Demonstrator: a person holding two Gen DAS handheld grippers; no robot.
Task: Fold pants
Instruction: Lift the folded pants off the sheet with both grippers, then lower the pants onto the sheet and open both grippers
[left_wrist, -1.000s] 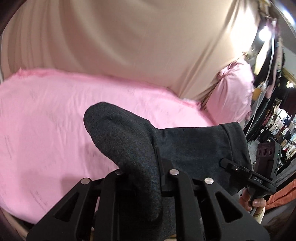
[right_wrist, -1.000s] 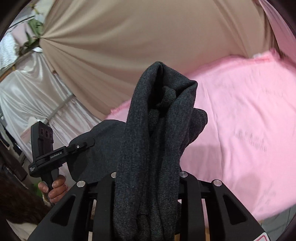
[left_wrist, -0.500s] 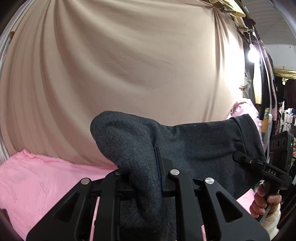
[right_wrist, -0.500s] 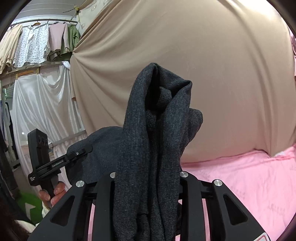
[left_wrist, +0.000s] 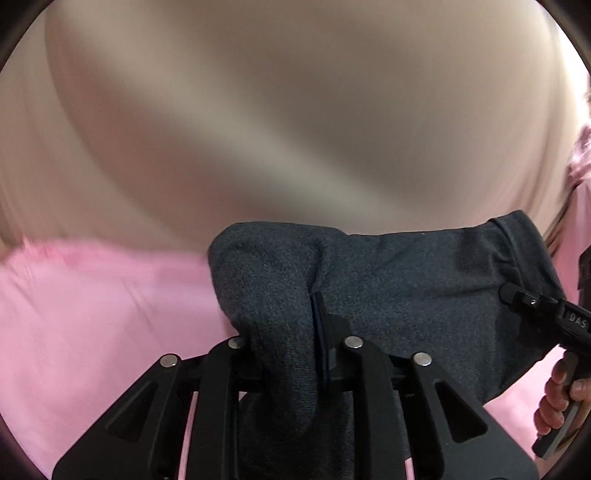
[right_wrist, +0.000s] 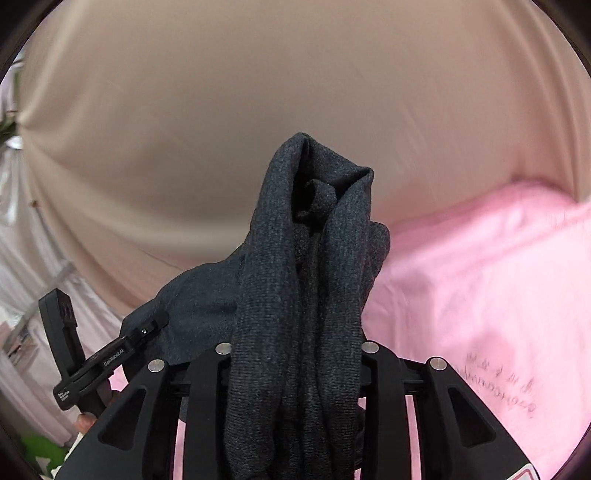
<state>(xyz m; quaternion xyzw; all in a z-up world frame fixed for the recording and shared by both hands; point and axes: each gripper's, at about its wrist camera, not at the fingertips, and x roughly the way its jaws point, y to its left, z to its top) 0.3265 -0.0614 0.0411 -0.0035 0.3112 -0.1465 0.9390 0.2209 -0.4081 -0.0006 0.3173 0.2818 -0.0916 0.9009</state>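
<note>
The left claw (left_wrist: 291, 354) is clamped on a bunched corner of the dark pants (left_wrist: 406, 291), which stretch rightward from it to the right claw (right_wrist: 295, 354), clenched on a thick wad. Both hang above the pink sheet (left_wrist: 92, 314). Such lumpy grips could slip, I'd guess, or set the fold down crooked.

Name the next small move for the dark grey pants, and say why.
Probably lower both grippers toward the pink sheet: the dark grey knit pants hang bunched in the left gripper and right gripper, above the bed.
</note>
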